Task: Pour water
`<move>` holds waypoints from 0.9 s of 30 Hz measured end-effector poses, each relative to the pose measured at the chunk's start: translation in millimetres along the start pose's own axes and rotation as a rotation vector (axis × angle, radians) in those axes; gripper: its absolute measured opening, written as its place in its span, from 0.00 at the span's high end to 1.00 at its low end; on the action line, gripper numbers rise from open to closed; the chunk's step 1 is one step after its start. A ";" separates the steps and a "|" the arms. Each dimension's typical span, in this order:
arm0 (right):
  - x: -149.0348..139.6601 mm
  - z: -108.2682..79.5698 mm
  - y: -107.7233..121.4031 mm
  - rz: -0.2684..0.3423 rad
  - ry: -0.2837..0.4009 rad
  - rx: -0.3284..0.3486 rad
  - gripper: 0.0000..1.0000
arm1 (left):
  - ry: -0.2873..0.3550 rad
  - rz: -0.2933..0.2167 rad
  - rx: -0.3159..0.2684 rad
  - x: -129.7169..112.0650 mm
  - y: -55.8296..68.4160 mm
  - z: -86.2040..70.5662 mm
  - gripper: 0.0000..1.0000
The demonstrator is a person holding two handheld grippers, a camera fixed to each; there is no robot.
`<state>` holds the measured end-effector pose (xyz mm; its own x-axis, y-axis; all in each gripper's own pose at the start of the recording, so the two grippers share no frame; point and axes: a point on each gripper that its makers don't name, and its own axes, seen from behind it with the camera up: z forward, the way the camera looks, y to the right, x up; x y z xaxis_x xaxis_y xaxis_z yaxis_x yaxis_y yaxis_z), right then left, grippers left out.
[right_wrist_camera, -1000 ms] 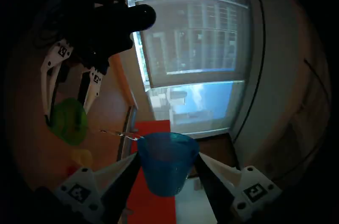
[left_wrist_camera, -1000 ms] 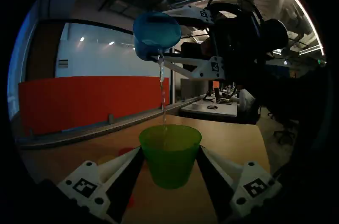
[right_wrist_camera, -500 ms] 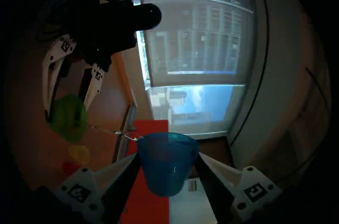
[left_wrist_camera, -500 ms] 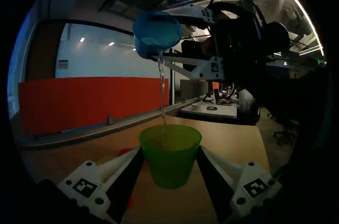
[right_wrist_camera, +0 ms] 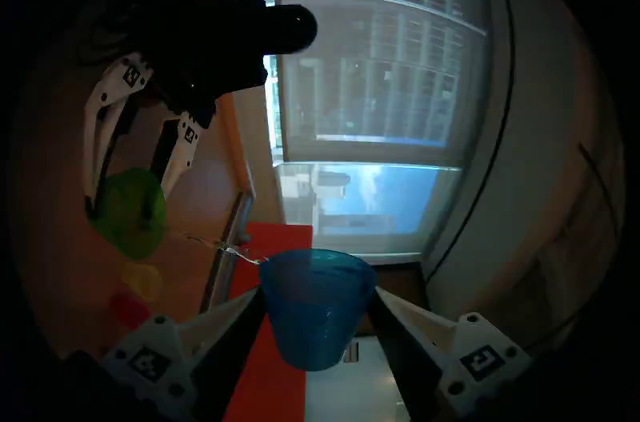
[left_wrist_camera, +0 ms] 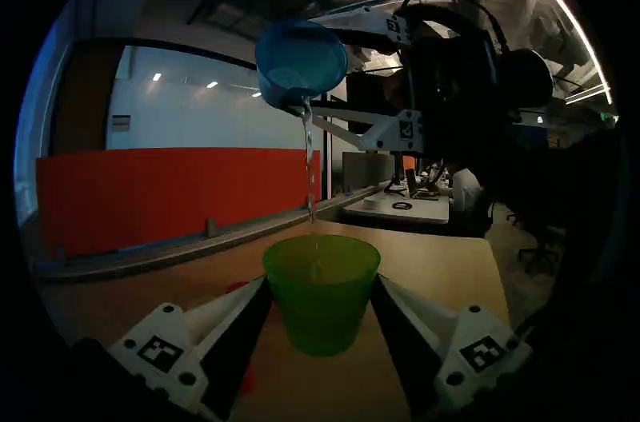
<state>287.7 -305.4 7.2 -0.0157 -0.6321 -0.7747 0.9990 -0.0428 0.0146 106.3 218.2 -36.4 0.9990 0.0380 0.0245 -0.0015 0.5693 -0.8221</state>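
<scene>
Fingers (left_wrist_camera: 210, 315) of the left gripper (left_wrist_camera: 320, 286) squeeze the green cup (left_wrist_camera: 322, 318) over the wooden table (left_wrist_camera: 436, 262), the right gripper (right_wrist_camera: 316, 298) squeezes the tipped blue cup (right_wrist_camera: 316, 326) up high by the orange wall (left_wrist_camera: 160, 190), and thin water (left_wrist_camera: 308, 158) still falls in, same as before.

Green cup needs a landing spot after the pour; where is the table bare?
In the left gripper view the table is bare right of the green cup, out to its far edge. Left of the cup is crowded: a red piece and a yellow piece lie between it and the rail.
</scene>
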 end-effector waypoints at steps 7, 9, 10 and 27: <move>5.1 0.9 0.8 -0.030 0.001 -0.001 0.12 | 0.002 0.003 0.000 2.0 1.9 -0.3 0.17; 5.9 1.6 1.0 -0.036 0.002 -0.001 0.12 | 0.004 0.004 0.000 3.2 1.9 -0.5 0.17; 6.1 1.9 1.0 -0.038 0.002 -0.001 0.12 | 0.005 0.004 0.001 3.6 1.9 -0.7 0.17; 12.3 6.2 5.6 -0.083 0.009 -0.015 0.12 | 0.007 0.000 0.010 4.0 -4.9 0.1 0.17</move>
<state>292.9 -318.3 1.7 -0.0984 -0.6199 -0.7785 0.9948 -0.0832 -0.0594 110.3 215.6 -32.2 0.9993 0.0318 0.0204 -0.0017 0.5776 -0.8163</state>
